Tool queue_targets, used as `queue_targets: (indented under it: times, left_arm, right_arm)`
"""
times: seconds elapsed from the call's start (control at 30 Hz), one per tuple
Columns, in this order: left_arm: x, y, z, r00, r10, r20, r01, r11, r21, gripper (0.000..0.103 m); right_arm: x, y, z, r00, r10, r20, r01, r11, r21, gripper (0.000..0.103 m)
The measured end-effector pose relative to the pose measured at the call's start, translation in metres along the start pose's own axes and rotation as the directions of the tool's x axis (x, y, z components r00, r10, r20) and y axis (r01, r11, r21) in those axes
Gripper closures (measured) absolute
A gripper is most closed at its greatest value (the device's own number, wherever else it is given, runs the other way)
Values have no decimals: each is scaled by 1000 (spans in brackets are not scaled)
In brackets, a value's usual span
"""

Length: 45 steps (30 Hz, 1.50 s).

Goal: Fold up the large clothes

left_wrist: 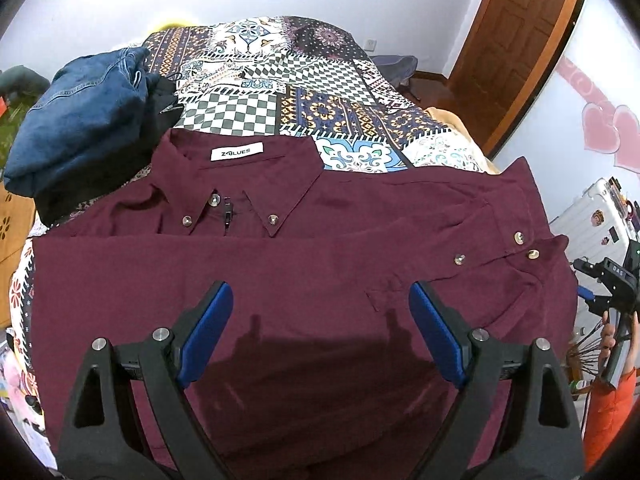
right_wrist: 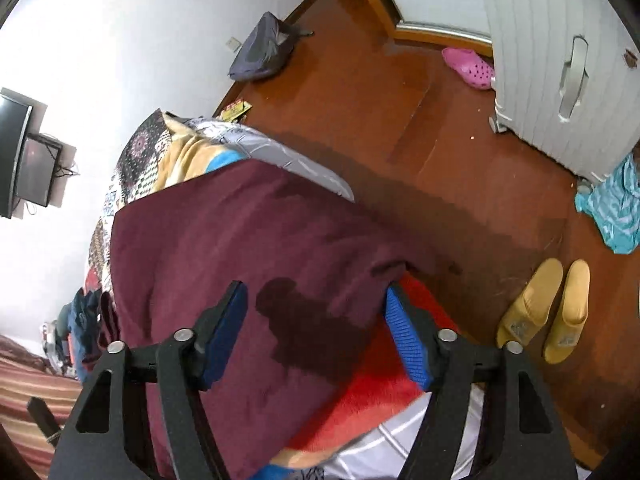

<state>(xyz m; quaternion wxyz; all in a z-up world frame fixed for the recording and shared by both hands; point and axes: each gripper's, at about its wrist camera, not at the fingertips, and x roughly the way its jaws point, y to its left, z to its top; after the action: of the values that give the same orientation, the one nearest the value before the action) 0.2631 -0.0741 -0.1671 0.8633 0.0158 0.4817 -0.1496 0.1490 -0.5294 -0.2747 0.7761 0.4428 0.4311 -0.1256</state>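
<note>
A maroon button-up shirt [left_wrist: 304,264] lies flat on the bed, collar and white label toward the far side. One sleeve is folded across its chest, with the buttoned cuff at the right. My left gripper [left_wrist: 320,292] hovers open over the shirt's middle, nothing between its blue pads [left_wrist: 208,332]; its shadow falls on the cloth. In the right wrist view the shirt [right_wrist: 224,248] reaches the bed's edge, over a red blanket [right_wrist: 372,392]. My right gripper [right_wrist: 316,292] stands open above that edge. The cloth lies below its jaws and the pads [right_wrist: 408,340] do not press it.
Folded blue jeans [left_wrist: 80,120] and dark clothes sit at the far left on the patterned bedspread [left_wrist: 280,92]. A hand [left_wrist: 612,332] shows at the right, near a white suitcase [left_wrist: 592,216]. Yellow slippers [right_wrist: 544,312], a pink clog [right_wrist: 470,66] and turquoise cloth [right_wrist: 616,208] lie on the wooden floor.
</note>
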Motion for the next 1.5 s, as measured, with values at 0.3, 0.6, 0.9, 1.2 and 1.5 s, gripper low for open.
queue_targets:
  times: [0.3,0.6,0.9,1.2,1.5]
  left_arm:
    - [-5,13,-6,1000,-3,11,4,999,-33,13]
    - [-27,30,-15,998,6,69,-4,999,-36,13]
    - [-48,39,-32,994,-5,112,6,1000,-9,13]
    - [-58,40,-51,993,-26,115,27,1000,-3,13]
    - [-56,30,-52,993,-14,120,14,1000,6,13]
  right_arm:
    - [-2,14,12,997,-51,64,52,998,-18,92]
    - [-80,139,-3,961,183,208,-107,938,-328,94]
    - [-80,250,-105,941,336,29,-240,728,-642,94]
    - [-12,246,-154,985,143,-94,-170,738,-654,90]
    - [-55,242,-127,979,204,7,-160,786,-597,36]
